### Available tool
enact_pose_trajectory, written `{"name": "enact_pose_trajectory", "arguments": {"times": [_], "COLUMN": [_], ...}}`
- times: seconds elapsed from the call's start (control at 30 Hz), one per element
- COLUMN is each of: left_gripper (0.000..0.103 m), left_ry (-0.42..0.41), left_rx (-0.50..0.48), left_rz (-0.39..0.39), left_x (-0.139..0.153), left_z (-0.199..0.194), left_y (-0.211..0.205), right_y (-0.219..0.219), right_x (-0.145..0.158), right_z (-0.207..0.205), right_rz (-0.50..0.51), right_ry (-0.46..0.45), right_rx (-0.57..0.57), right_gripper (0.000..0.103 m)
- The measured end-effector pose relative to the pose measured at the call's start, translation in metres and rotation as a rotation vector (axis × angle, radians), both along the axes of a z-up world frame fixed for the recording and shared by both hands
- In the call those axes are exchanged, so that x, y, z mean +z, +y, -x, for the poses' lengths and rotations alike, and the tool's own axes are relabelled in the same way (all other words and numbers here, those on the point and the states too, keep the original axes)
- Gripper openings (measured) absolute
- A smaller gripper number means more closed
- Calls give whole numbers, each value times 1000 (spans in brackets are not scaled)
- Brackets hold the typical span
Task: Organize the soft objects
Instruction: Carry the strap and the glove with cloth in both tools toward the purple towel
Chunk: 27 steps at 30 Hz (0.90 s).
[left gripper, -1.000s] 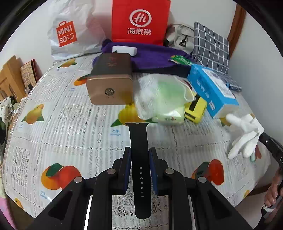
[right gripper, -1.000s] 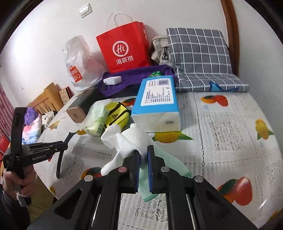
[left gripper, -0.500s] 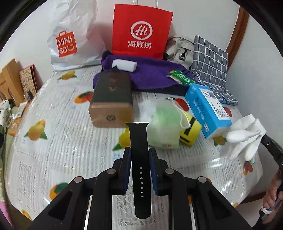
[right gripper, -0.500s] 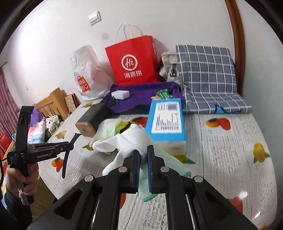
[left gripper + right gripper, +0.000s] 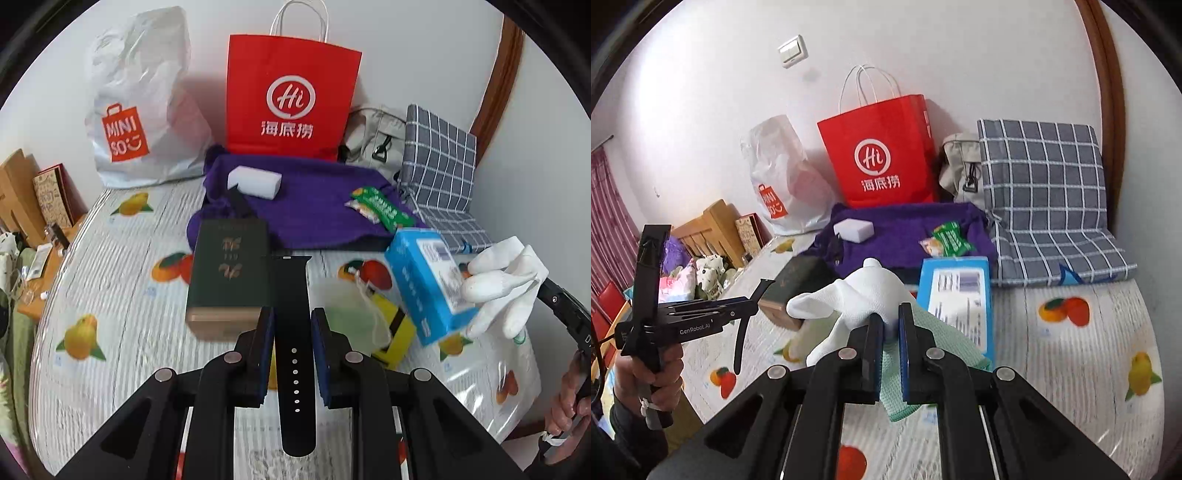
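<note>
Two tools in view, both raised off the desk (image 5: 122, 325). Left tool (image 5: 292, 325) pinched on black watch strap (image 5: 291, 295), gripped by its long edges, buckle-hole end hanging toward camera, connector end pointing out over dark green box (image 5: 227, 273). Right tool (image 5: 891, 325) pressed together on white glove (image 5: 860, 299) with green cuff (image 5: 905, 369), glove fingers drooping left; also seen at right edge of left view (image 5: 506, 280), level with blue tissue box (image 5: 428, 284). Left hand (image 5: 650, 373) on tool handle, beyond desk's left edge. Desk centre crowded: green box, pale green pouch (image 5: 354, 321), yellow-black item (image 5: 395, 332) and tissue box close together, pouch touching yellow item. Purple towel (image 5: 321, 206) behind them, carrying white block (image 5: 255, 182) and green snack packet (image 5: 380, 206). Back edge closed off by red paper bag (image 5: 291, 99), white plastic bag (image 5: 144, 107), beige bag (image 5: 960, 170), grey check cushion (image 5: 1045, 184) against wall. Open cloth at desk's near left (image 5: 122, 325) and right side in front of cushion (image 5: 1071, 332).
</note>
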<state>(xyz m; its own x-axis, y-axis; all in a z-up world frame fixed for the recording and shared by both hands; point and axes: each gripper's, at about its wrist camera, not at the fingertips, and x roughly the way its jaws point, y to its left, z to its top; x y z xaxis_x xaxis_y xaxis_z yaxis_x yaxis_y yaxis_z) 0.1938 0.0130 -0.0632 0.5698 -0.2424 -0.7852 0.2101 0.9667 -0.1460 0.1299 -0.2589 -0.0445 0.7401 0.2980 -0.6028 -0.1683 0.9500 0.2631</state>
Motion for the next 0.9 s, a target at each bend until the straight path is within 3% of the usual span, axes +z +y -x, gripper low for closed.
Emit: {"name": "enact_pose_trajectory", "arguments": {"times": [0.9], "left_gripper": [19], "left_ry": [-61], "left_rx": [53], "left_rz": [-1], "left_x": [24], "left_z": [-83], "left_y": [4], "right_y": [9], "right_x": [24], "right_z": [-105], "right_rz": [79], "right_ry": [-23], "right_rx": [-21], "right_gripper": [7]}}
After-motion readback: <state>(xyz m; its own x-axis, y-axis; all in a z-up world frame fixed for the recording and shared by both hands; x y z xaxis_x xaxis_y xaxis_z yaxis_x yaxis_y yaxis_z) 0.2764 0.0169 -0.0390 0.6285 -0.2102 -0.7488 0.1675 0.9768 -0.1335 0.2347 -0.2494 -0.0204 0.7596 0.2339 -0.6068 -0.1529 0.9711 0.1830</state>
